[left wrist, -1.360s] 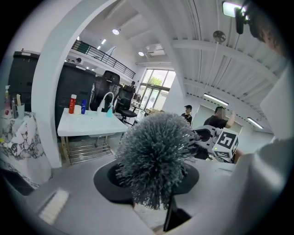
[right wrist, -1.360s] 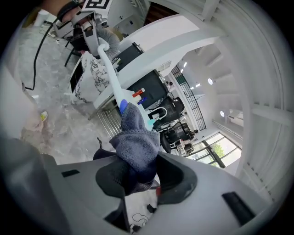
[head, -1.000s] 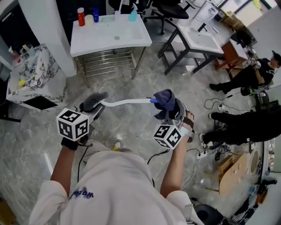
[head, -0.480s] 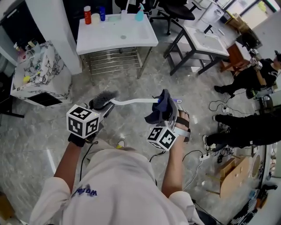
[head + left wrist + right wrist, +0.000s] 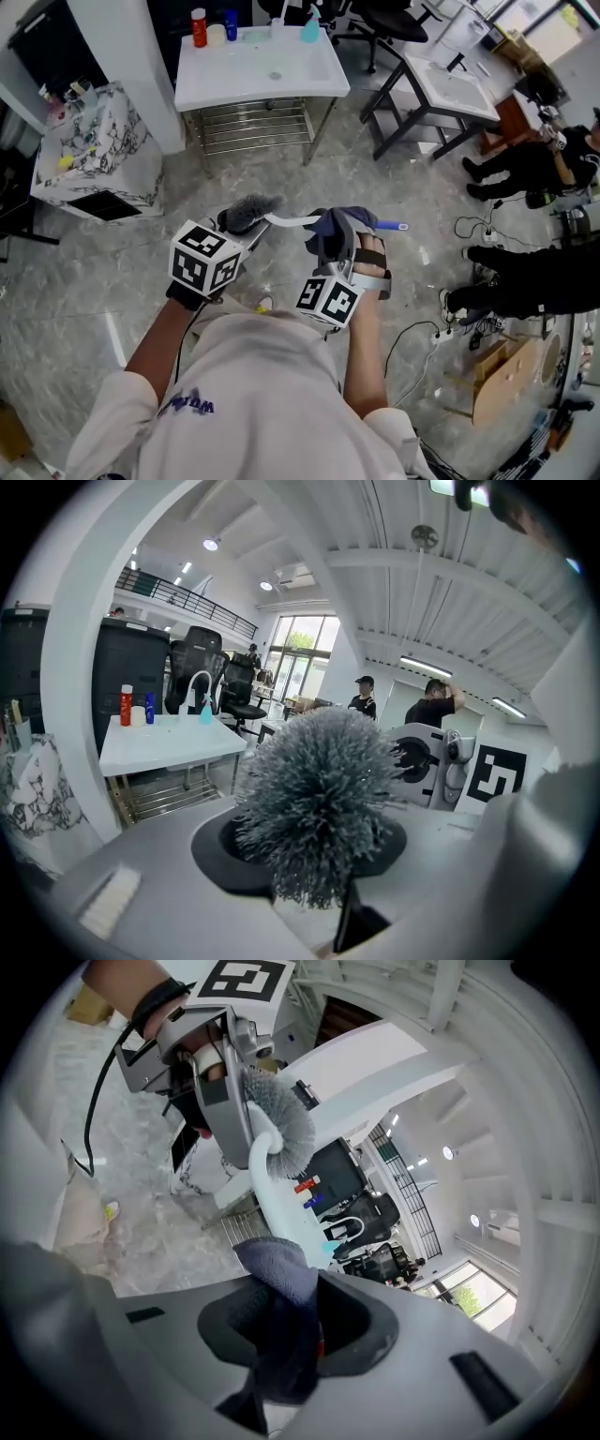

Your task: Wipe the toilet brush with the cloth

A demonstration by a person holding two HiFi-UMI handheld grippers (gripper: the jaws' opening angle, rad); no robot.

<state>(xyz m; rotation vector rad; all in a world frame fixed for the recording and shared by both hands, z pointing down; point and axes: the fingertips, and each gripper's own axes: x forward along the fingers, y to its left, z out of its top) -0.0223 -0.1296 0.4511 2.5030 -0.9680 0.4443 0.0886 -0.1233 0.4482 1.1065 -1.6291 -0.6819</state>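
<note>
Head view: the person stands over a marble floor (image 5: 112,309) and holds the toilet brush (image 5: 286,221) level in front of the body, off any surface. The left gripper (image 5: 234,242) has it just behind the bristle head (image 5: 248,213). The right gripper (image 5: 341,242) carries the dark blue cloth (image 5: 330,225) bunched round the white handle, whose blue end pokes out past the cloth.

Left gripper view: the grey bristles (image 5: 314,803) fill the middle, and the jaws are clamped tight on the dark neck below them.

Right gripper view: the jaws are closing, with the cloth (image 5: 281,1330) pinched between them. The handle (image 5: 267,1194) runs from the cloth up to the bristles at the other gripper.

My guess at the risks: too tight a squeeze would make the cloth drag on the handle, levering the brush round in the left jaws. Too loose, and the cloth could slide off the handle and drop to the floor. A stroke carried too far would push the cloth into the bristles.
</note>
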